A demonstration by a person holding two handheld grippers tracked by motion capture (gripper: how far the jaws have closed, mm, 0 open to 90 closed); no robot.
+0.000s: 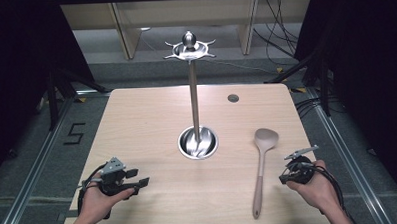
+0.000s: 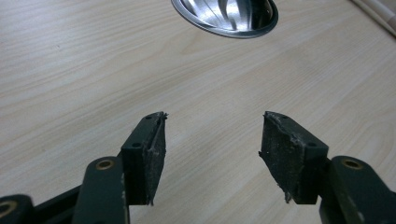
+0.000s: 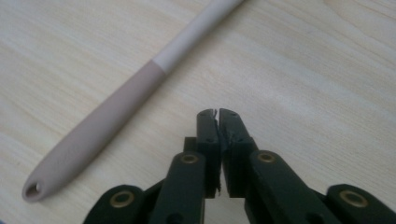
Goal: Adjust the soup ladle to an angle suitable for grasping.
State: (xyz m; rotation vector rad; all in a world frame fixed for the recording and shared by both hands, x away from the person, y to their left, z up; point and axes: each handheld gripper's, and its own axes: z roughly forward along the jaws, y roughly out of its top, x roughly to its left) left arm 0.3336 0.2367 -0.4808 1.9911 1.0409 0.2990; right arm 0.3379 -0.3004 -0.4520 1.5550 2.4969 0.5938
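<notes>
A taupe spoon [image 1: 261,172] lies flat on the wooden table [image 1: 137,124], bowl end away from me, handle toward the front edge. My right gripper [image 1: 283,178] rests just right of that handle, jaws pointing at it. In the right gripper view its jaws [image 3: 218,115] are shut with nothing between them, and the spoon handle [image 3: 116,107] lies apart to their left. My left gripper [image 1: 141,177] sits low at the front left. In the left gripper view it [image 2: 212,140] stands open over bare wood, facing the steel stand's base [image 2: 226,16].
A steel utensil stand [image 1: 194,102] rises from a round bowl-shaped base [image 1: 198,142] at the table's middle, with a hooked crown [image 1: 190,48] on top. A small round cable hole [image 1: 233,98] sits at the back right. Dark curtains and cables surround the table.
</notes>
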